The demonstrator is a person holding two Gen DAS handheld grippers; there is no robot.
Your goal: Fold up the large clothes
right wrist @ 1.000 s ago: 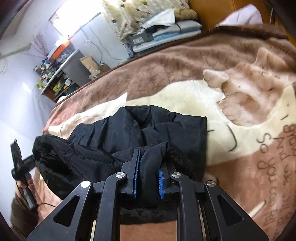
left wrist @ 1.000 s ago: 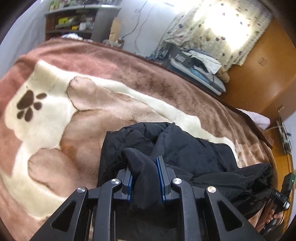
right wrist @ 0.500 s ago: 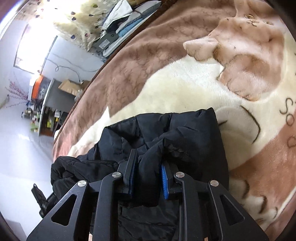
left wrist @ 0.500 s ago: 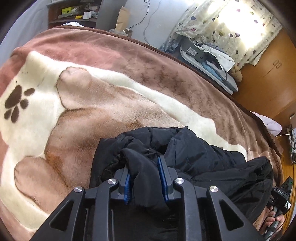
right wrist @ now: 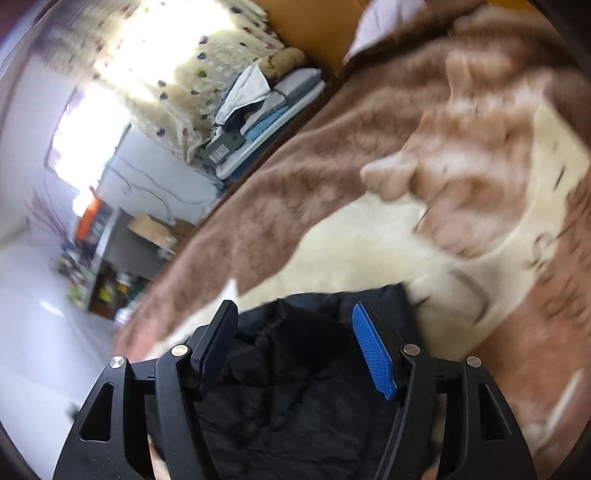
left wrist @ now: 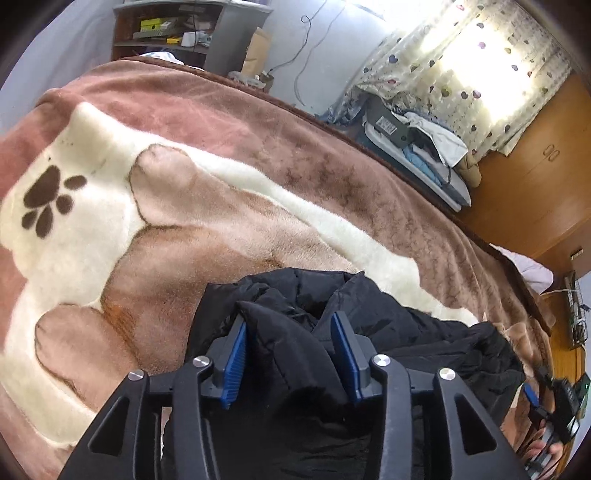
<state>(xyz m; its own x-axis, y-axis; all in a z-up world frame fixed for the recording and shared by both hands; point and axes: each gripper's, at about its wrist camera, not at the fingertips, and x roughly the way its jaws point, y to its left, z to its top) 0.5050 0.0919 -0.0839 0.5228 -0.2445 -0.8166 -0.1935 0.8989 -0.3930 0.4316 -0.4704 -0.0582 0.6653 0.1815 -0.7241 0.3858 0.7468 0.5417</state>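
Note:
A black padded jacket [left wrist: 388, 332] lies bunched on the brown and cream blanket [left wrist: 221, 206] of a bed. My left gripper [left wrist: 290, 332] stands open over its near edge, with a fold of the black fabric lying loose between the blue pads [left wrist: 234, 358]. My right gripper [right wrist: 291, 325] is wide open just above the jacket [right wrist: 295, 387], holding nothing; its view is blurred by motion. The right gripper's handle and the hand on it show at the far right of the left wrist view [left wrist: 554, 406].
The bed's far edge runs along a pile of folded bedding [left wrist: 417, 147] under a curtained window [left wrist: 480, 74]. A shelf unit [left wrist: 177, 33] stands at the back left and a wooden wardrobe [left wrist: 546, 177] at the right.
Both grippers were shut on folds of the jacket; now both have opened and let the fabric go. The right gripper has swung and tilted, blurring its view.

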